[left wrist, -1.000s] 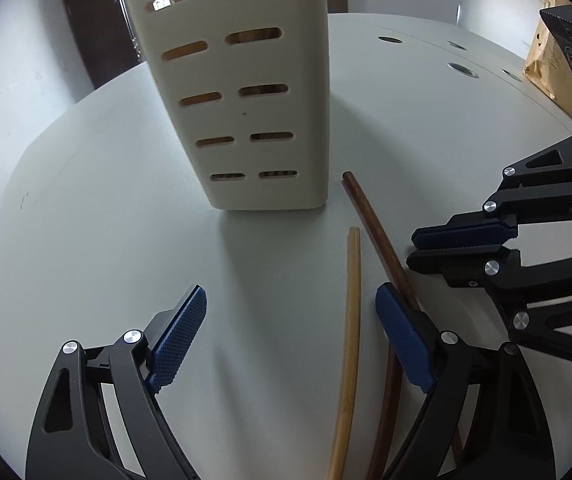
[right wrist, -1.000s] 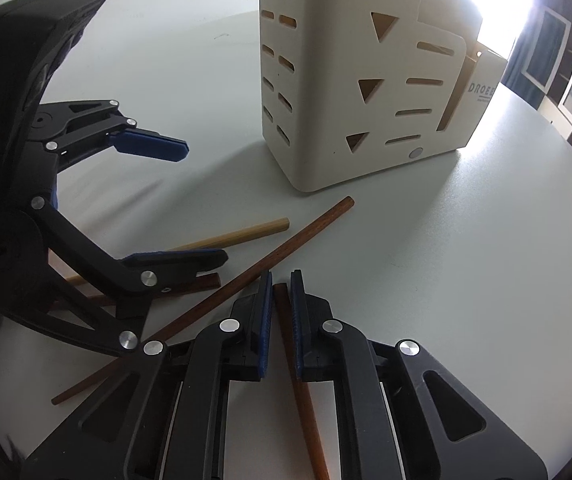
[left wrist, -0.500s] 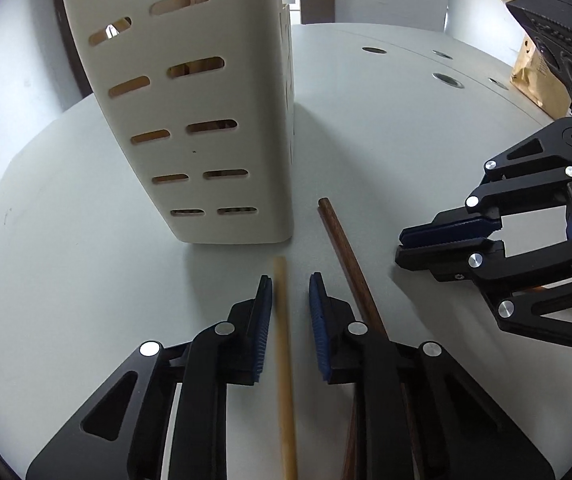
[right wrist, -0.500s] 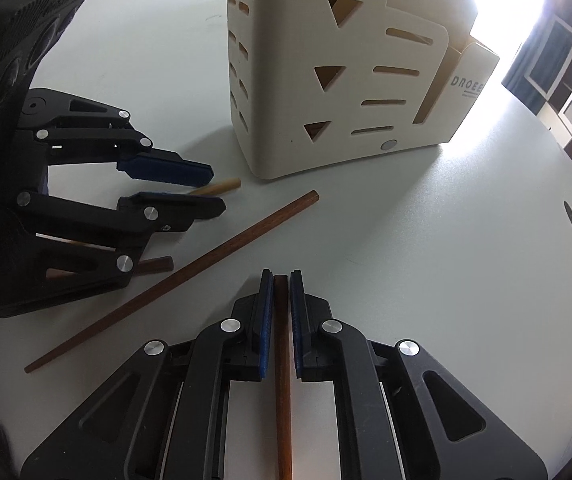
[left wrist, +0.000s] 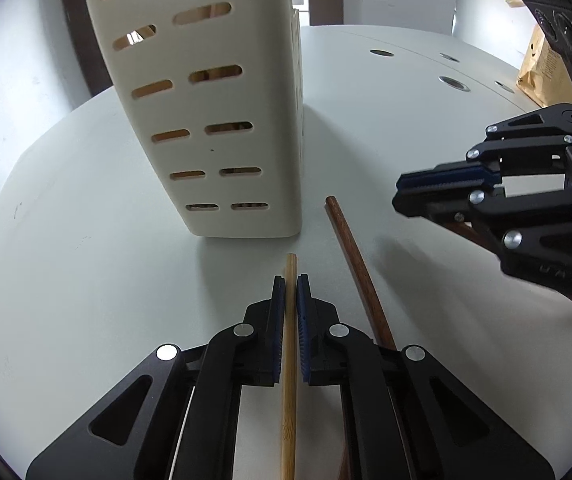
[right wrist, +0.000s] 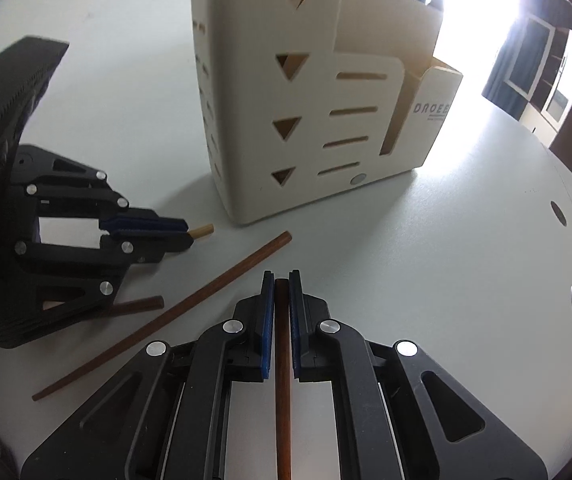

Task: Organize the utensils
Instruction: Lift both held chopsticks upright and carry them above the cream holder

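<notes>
Progress is early: left gripper [left wrist: 291, 280] is closing on the pale bamboo chopstick [left wrist: 289, 360], right gripper [right wrist: 282, 276] pinches a dark wooden chopstick [right wrist: 283, 380]; another dark brown chopstick [right wrist: 158, 320] lies outside the cream slotted plastic utensil holder [right wrist: 286, 120].

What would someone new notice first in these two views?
The tall cream utensil holder stands upright on the white table. The left gripper is closing on a light bamboo chopstick, and the right gripper is shut on a dark chopstick. Another dark chopstick lies loose between them.
</notes>
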`<action>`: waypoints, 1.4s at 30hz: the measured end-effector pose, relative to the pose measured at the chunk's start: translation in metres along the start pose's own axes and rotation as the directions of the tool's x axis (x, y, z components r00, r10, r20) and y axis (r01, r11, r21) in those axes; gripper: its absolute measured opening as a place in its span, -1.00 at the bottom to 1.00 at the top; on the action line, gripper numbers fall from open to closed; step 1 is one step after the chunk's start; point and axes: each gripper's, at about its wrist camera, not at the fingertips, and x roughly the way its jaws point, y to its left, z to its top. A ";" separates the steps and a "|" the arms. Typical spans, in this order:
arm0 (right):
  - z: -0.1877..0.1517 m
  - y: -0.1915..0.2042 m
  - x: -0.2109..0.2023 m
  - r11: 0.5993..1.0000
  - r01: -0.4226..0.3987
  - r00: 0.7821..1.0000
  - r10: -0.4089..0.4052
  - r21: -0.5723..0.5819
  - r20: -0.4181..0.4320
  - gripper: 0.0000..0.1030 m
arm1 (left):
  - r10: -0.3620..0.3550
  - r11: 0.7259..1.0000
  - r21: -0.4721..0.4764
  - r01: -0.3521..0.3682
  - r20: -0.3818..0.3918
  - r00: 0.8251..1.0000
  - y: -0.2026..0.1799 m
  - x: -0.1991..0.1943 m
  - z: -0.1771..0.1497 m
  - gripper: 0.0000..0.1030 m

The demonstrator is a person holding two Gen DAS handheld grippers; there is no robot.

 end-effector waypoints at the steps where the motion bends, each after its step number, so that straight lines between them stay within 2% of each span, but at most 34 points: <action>1: 0.003 -0.003 -0.010 1.000 0.003 0.999 -0.004 0.022 0.047 -0.84 | 0.012 1.000 -0.012 -0.012 0.024 1.000 0.001 -0.006 0.001 -0.88; 4: 0.007 -0.011 -0.039 0.996 -0.003 0.980 -0.014 0.085 0.200 -0.84 | 0.044 0.997 -0.069 -0.037 0.113 0.993 0.008 -0.034 0.005 -0.88; 7: 0.009 -0.013 -0.065 0.994 -0.016 0.950 -0.018 0.106 0.313 -0.85 | 0.095 0.986 -0.158 -0.059 0.228 0.969 0.017 -0.070 0.008 -0.89; 9: 0.011 -0.011 -0.081 0.994 -0.011 0.927 -0.029 0.105 0.374 -0.85 | 0.119 0.976 -0.211 -0.054 0.310 0.943 0.023 -0.096 0.010 -0.89; 12: 0.016 -0.008 -0.101 0.995 -0.006 0.888 -0.039 0.097 0.458 -0.85 | 0.158 0.965 -0.259 -0.048 0.421 0.893 0.030 -0.130 0.013 -0.89; 13: 0.018 -0.006 -0.107 0.995 0.005 0.869 -0.054 0.101 0.492 -0.85 | 0.170 0.959 -0.280 -0.044 0.443 0.881 0.034 -0.138 0.013 -0.89; 15: 0.021 -0.006 -0.117 0.992 0.031 0.813 -0.094 0.119 0.574 -0.85 | 0.217 0.937 -0.346 -0.049 0.466 0.858 0.042 -0.149 0.013 -0.89; 17: 0.028 -0.007 -0.119 0.989 0.055 0.769 -0.130 0.137 0.625 -0.85 | 0.249 0.920 -0.387 -0.057 0.468 0.848 0.050 -0.156 0.013 -0.89; 18: 0.033 -0.007 -0.119 0.989 0.046 0.758 -0.129 0.144 0.640 -0.85 | 0.249 0.918 -0.394 -0.052 0.467 0.848 0.052 -0.156 0.015 -0.89; 22: 0.052 -0.019 -0.115 0.983 -0.005 0.731 -0.123 0.185 0.672 -0.85 | 0.233 0.912 -0.410 -0.024 0.469 0.852 0.062 -0.158 0.019 -0.89; 24: 0.058 -0.022 -0.119 0.981 -0.013 0.720 -0.124 0.192 0.683 -0.85 | 0.238 0.912 -0.410 -0.026 0.476 0.847 0.061 -0.161 0.022 -0.89; 29: 0.078 -0.023 -0.129 0.979 -0.006 0.692 -0.142 0.203 0.708 -0.85 | 0.257 0.912 -0.409 -0.028 0.517 0.817 0.064 -0.180 0.028 -0.89; 31: 0.089 -0.026 -0.135 0.975 0.012 0.671 -0.172 0.220 0.721 -0.85 | 0.251 0.914 -0.406 -0.015 0.535 0.807 0.063 -0.184 0.039 -0.89; 33: 0.096 -0.027 -0.146 0.969 0.030 0.636 -0.207 0.244 0.743 -0.85 | 0.243 0.917 -0.398 -0.002 0.555 0.795 0.062 -0.194 0.050 -0.89; 38: 0.110 -0.026 -0.173 0.966 0.036 0.545 -0.234 0.256 0.805 -0.85 | 0.242 0.914 -0.405 0.023 0.590 0.770 0.063 -0.215 0.085 -0.89; 39: 0.111 -0.027 -0.177 0.966 0.032 0.522 -0.234 0.256 0.820 -0.85 | 0.242 0.910 -0.413 0.036 0.600 0.762 0.064 -0.219 0.091 -0.89; 41: 0.113 -0.027 -0.182 0.970 0.030 0.455 -0.229 0.242 0.861 -0.85 | 0.250 0.903 -0.428 0.050 0.614 0.749 0.065 -0.224 0.104 -0.89; 42: 0.112 -0.024 -0.183 0.967 0.058 0.424 -0.249 0.248 0.871 -0.85 | 0.261 0.898 -0.437 0.044 0.613 0.746 0.065 -0.224 0.111 -0.89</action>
